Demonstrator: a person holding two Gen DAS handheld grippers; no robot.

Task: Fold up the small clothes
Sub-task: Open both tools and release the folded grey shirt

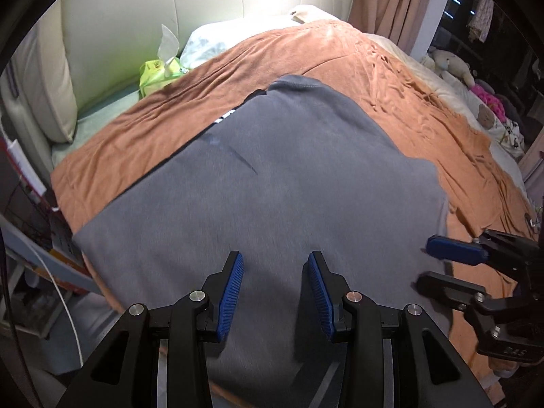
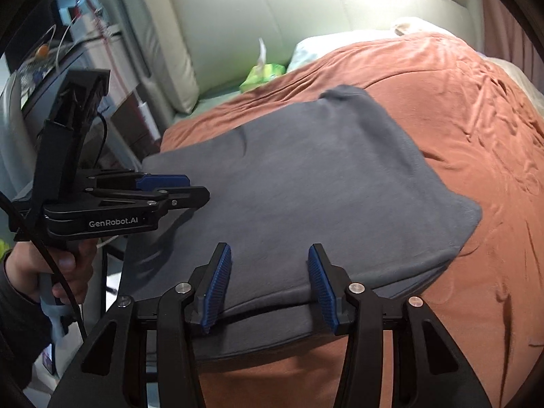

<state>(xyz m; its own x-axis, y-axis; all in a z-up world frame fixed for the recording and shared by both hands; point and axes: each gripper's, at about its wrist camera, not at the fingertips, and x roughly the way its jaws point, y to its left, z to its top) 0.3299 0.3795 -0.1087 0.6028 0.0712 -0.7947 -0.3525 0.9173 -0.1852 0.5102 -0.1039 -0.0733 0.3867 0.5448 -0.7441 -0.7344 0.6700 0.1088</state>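
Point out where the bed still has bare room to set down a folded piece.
Free: orange blanket right of the grey garment, and a strip between the garment and the green tissue pack. Crowded: far right edge with stuffed toys, and the near edge under both grippers.

stuffed toys (image 1: 452, 64) small, blurred

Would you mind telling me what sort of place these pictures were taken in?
Most likely a home bedroom: a bed with an orange blanket and a cream padded headboard, a pillow beside a tissue pack, and stuffed toys along the far side.
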